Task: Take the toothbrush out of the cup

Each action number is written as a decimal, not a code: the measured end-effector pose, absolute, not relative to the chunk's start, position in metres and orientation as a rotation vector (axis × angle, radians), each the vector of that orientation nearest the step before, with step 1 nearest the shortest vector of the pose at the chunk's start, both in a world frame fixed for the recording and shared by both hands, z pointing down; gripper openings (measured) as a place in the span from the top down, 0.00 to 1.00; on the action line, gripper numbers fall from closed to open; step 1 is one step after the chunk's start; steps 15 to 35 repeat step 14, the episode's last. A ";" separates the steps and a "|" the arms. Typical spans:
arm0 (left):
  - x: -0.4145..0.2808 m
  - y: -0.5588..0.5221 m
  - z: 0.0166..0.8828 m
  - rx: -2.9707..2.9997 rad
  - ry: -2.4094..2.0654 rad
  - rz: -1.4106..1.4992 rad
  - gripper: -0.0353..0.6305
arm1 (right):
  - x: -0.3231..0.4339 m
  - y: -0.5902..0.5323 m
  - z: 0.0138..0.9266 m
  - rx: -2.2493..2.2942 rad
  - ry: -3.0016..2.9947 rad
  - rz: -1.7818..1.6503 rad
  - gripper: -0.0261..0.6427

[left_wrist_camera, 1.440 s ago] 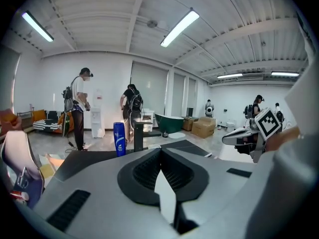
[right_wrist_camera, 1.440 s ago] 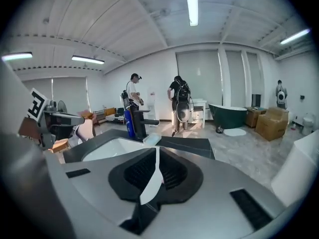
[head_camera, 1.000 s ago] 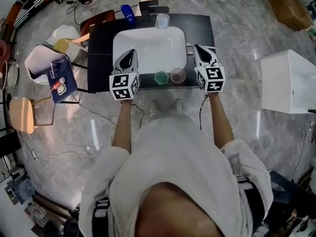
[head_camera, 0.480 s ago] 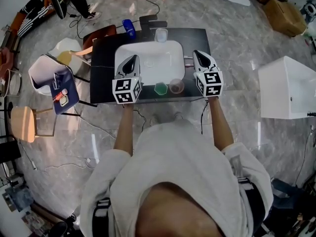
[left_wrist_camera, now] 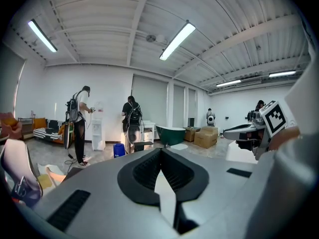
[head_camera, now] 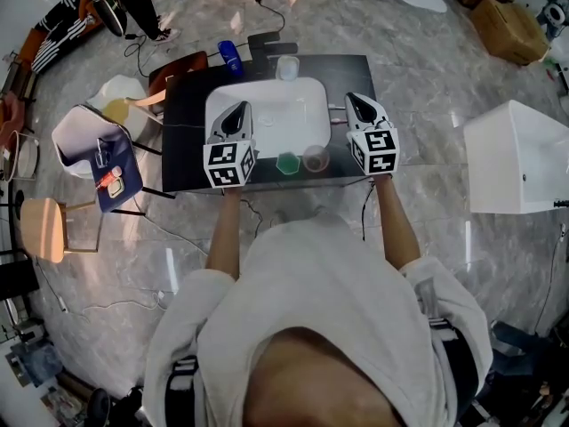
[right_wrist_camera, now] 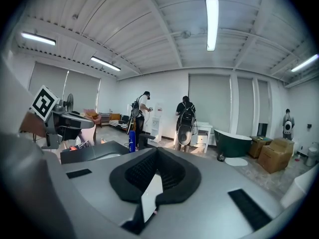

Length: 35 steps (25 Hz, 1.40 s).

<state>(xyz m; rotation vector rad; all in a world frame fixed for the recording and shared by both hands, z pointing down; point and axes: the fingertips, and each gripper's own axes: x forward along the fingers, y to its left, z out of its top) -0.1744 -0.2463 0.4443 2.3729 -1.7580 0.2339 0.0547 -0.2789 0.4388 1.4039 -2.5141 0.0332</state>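
Note:
A green cup and a pale pink cup stand side by side on the front edge of the black table, just before the white sink basin. I cannot make out a toothbrush in either cup. My left gripper hovers over the basin's left side, and my right gripper hovers over its right rim. Both are shut with nothing held, and both point nearly level across the room. In the left gripper view the jaws meet at the tip, and so do those in the right gripper view.
A clear cup and a blue bottle stand at the table's far edge. Chairs sit to the left and a white box to the right. Two people stand farther back in the room. Cables lie on the floor.
Both grippers have risen a little above the table and stayed shut. The cups have not moved.

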 end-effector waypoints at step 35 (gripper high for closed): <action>-0.171 -0.243 0.451 2.369 -1.748 0.236 0.91 | 0.051 -0.274 0.445 1.388 -2.512 0.036 0.94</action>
